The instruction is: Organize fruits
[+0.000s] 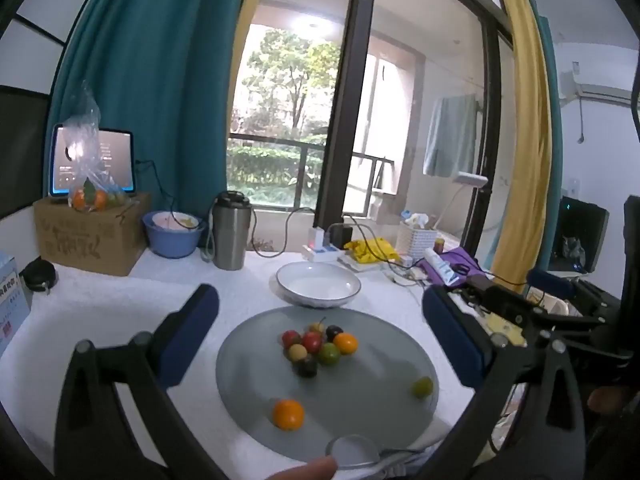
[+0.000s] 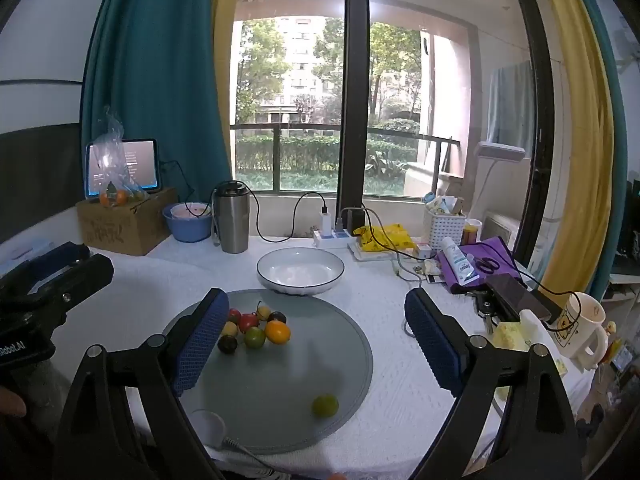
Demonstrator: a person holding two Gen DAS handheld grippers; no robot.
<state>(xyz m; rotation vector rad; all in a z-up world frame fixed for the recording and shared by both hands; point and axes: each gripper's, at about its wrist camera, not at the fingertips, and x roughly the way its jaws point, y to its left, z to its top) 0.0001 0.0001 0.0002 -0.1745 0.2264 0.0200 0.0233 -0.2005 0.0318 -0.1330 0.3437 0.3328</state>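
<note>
We held both grippers tilted slightly downward over the worktop. The left gripper had its fingers spread wide and empty; the right gripper likewise. The fruit cluster lay on the grey mat, ahead between the left fingers and just beside the right gripper's left finger. Only the left view showed the lone orange near the mat's front edge. Both views showed the lone green fruit, apart from the cluster. The empty bowl stood beyond the mat.
</note>
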